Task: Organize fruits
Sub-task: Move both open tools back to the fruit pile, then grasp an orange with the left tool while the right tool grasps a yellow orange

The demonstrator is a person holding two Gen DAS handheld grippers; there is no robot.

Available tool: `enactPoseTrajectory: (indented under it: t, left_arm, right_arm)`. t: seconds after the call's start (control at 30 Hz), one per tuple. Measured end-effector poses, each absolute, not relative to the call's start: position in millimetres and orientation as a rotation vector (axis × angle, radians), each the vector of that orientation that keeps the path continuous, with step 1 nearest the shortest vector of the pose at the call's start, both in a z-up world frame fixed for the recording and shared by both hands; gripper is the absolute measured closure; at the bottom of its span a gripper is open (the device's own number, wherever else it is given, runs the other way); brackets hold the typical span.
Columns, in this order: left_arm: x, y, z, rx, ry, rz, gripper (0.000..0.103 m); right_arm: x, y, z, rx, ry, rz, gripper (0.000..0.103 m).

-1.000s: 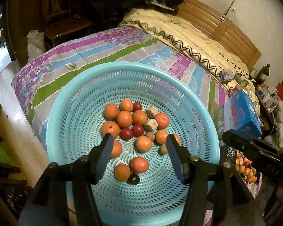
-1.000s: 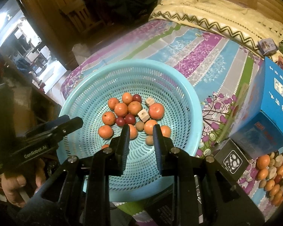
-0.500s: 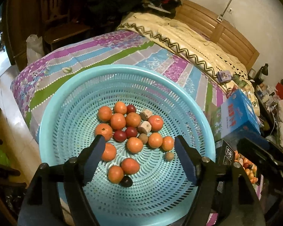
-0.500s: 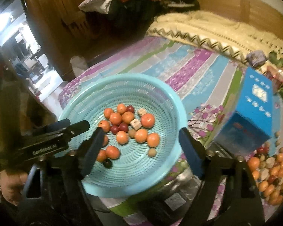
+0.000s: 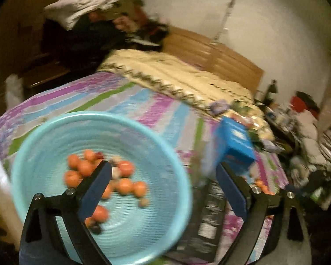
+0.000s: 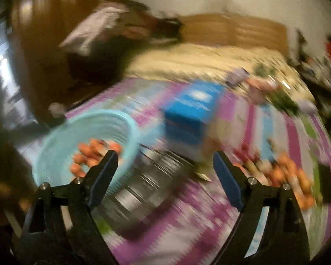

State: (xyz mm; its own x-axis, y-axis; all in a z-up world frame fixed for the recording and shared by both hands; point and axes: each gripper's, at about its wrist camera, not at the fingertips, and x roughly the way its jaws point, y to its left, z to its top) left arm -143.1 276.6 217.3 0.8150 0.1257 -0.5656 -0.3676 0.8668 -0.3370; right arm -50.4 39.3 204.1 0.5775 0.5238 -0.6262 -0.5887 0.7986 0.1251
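Note:
A light blue perforated basket (image 5: 44,132) sits on the striped bedspread and holds several orange and dark red fruits (image 5: 125,185). My left gripper (image 5: 163,185) is wide open and empty, raised over the basket's right rim. The basket (image 6: 61,137) shows at the left in the right wrist view, with fruits (image 6: 88,152) inside. My right gripper (image 6: 165,172) is wide open and empty above the bedspread between the basket and a loose pile of fruits (image 6: 286,172) at the right. Both views are blurred by motion.
A blue carton (image 6: 192,112) stands on the bed beyond the basket; it also shows in the left wrist view (image 5: 236,145). A dark printed box (image 6: 143,187) lies beside the basket. A cream quilt (image 5: 176,75), wooden headboard (image 5: 220,53) and bedside clutter (image 5: 309,132) lie beyond.
Both grippers have opened wide; the right one was nearly shut a second ago. Both cameras have swung up and to the right, away from the basket toward the loose fruit pile.

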Motion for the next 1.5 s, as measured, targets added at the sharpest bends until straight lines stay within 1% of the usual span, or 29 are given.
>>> enactPoseTrajectory:
  t: [0.2,0.27,0.3,0.37,0.53,0.57,0.63,0.8,0.93,1.03,1.37,1.43,1.5]
  left_arm:
    - [-107.5,178.3,218.5,-0.354,0.613,0.014,0.007]
    - [-95.1,140.7,213.3,-0.315,0.645,-0.073,0.007]
    - [-87.4,120.6,208.8,-0.295,0.668,-0.121,0.007]
    - [-72.5,83.3,194.8,-0.259,0.719,-0.214,0.007]
    - [-19.1,19.0,139.9,-0.246,0.85,-0.327,0.007]
    - [-9.5,9.9,130.4,-0.252,0.862,-0.345,0.009]
    - [12.9,-5.8,113.8,-0.243,0.893,-0.376,0.027]
    - [52.2,-39.7,79.9,-0.196,0.965,-0.429,0.046]
    - [65.4,-61.0,65.6,-0.138,0.996,-0.45,0.049]
    - [71.3,-69.7,58.6,-0.113,1.001,-0.453,0.05]
    - [79.5,-78.0,52.5,-0.038,0.928,-0.436,0.051]
    - [79.5,-80.1,51.9,-0.015,0.934,-0.441,0.057]
    - [78.5,-78.5,51.2,-0.018,0.951,-0.442,0.065]
  right_arm:
    - [-38.5,-65.8,152.1,0.017,0.876,0.479,0.016]
    - [-39.1,-94.4,140.5,0.034,0.902,0.421,0.025]
    - [-37.3,-109.5,134.4,0.051,0.918,0.397,0.027]
    - [-38.6,-132.2,125.6,0.079,0.939,0.369,0.032]
    - [-43.6,-173.5,105.8,0.128,0.974,0.328,0.033]
    - [-45.5,-180.9,101.7,0.135,0.978,0.325,0.033]
    - [-48.0,-193.7,95.1,0.155,0.989,0.315,0.033]
    - [-45.8,-218.6,80.4,0.197,1.009,0.293,0.033]
    - [-39.5,-232.1,72.3,0.223,1.016,0.282,0.033]
    - [-36.8,-237.0,69.4,0.231,1.018,0.282,0.033]
    - [-34.7,-243.6,66.7,0.246,1.017,0.281,0.033]
    - [-33.5,-243.4,66.4,0.248,1.019,0.279,0.034]
    - [-32.0,-243.4,66.1,0.251,1.023,0.282,0.041]
